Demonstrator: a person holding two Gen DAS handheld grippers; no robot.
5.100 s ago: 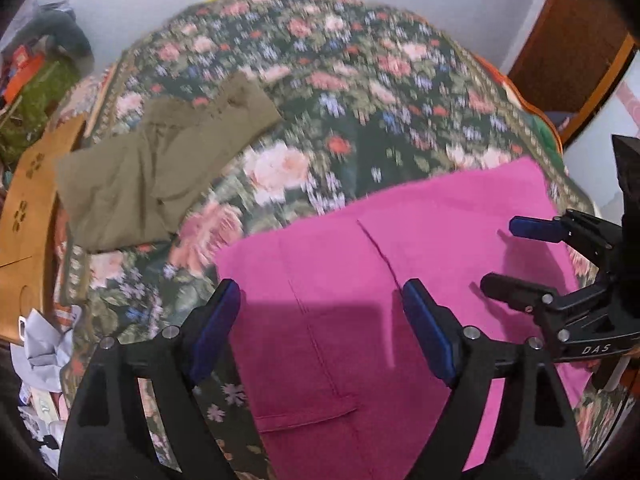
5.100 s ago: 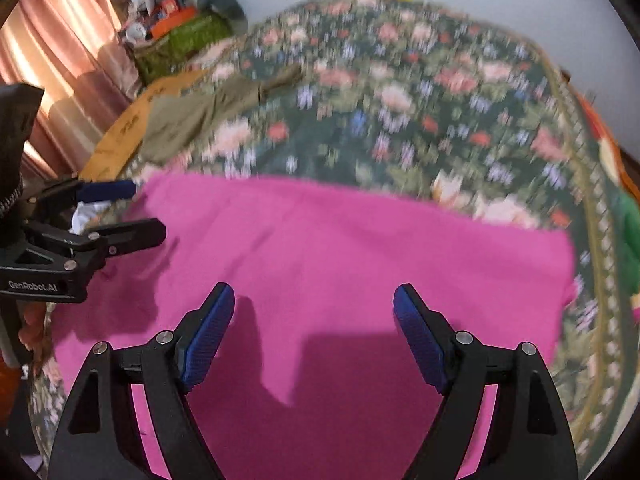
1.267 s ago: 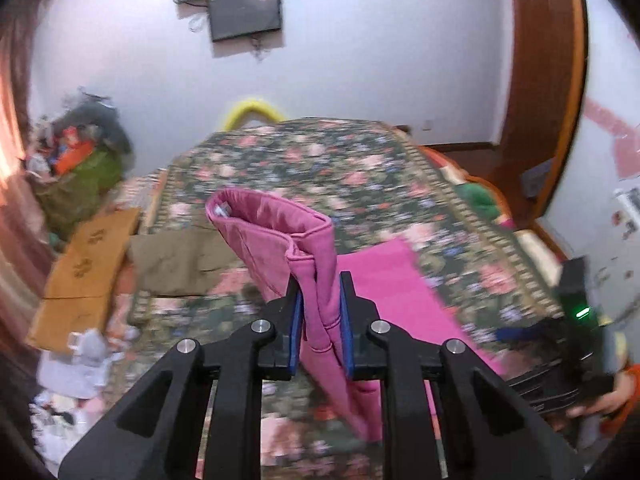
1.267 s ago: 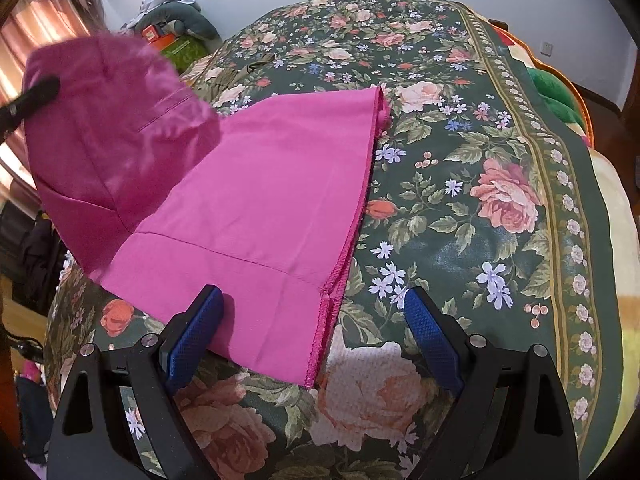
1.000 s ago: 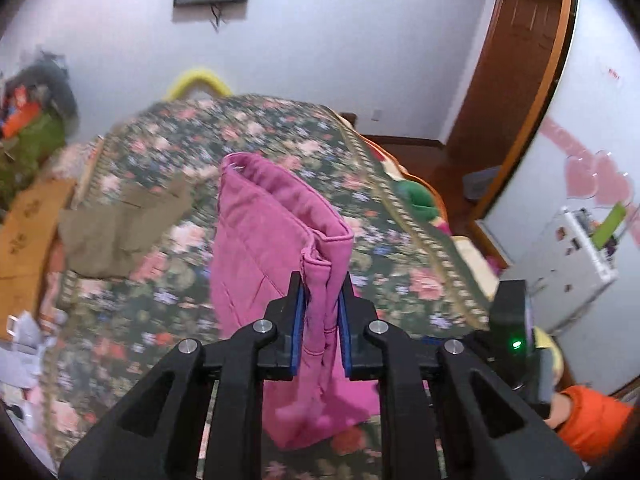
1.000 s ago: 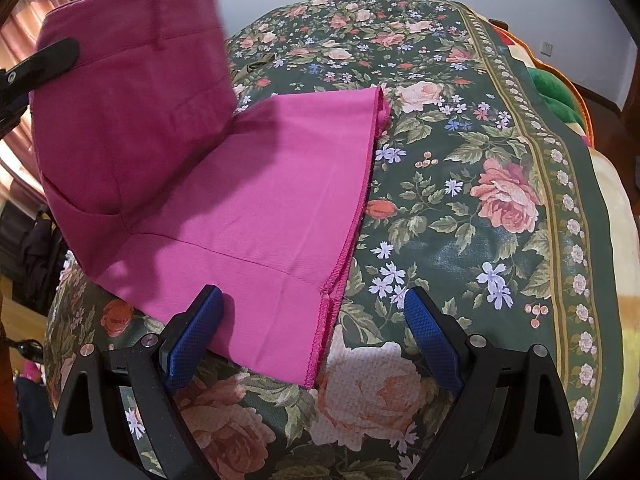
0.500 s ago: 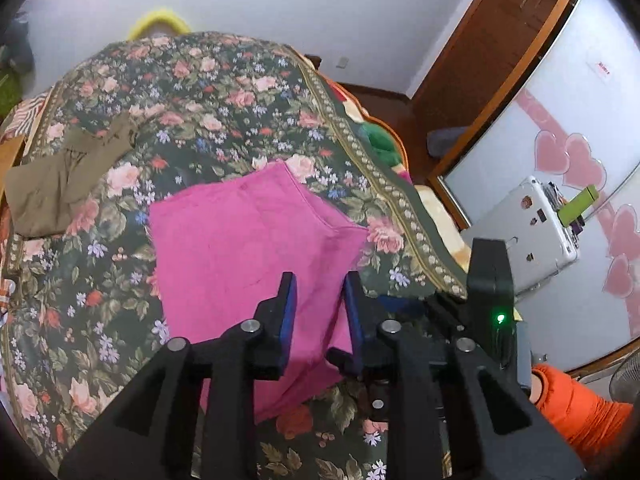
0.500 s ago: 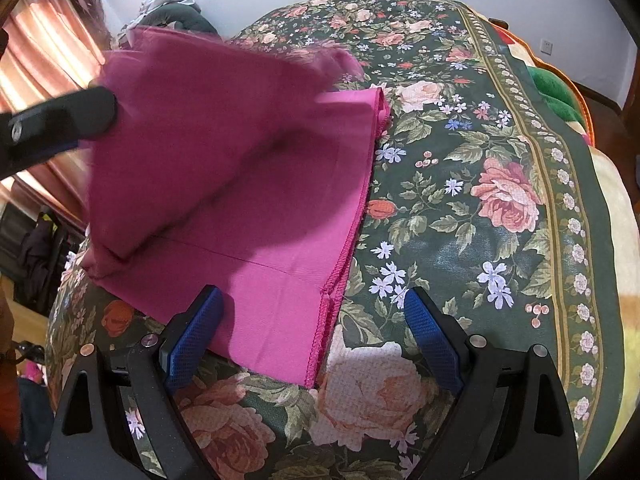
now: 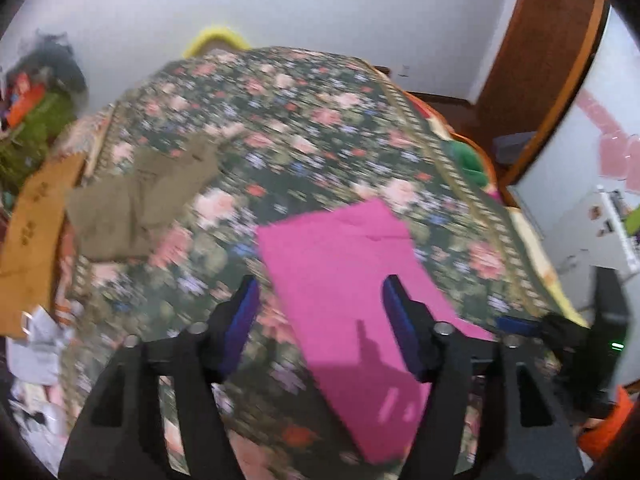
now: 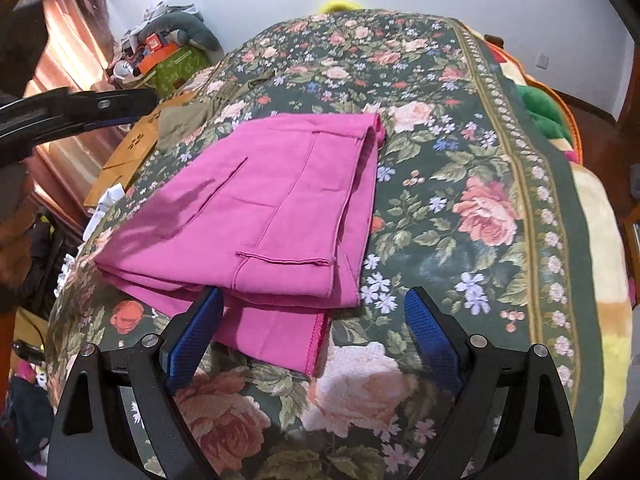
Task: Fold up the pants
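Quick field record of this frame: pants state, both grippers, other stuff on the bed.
pants: pink pants folded over in layers, lying flat on the floral bedspread
left gripper: jaws have just been opening, nothing between them, above the pants
right gripper: open, holding nothing, at the pants' near edge
other garment: olive pants further back on the bed, apart from the pink ones

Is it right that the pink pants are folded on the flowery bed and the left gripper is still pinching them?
Not quite. The pink pants do lie folded on the flowery bed, but the left gripper has just opened and pinches nothing, as the left wrist view shows.
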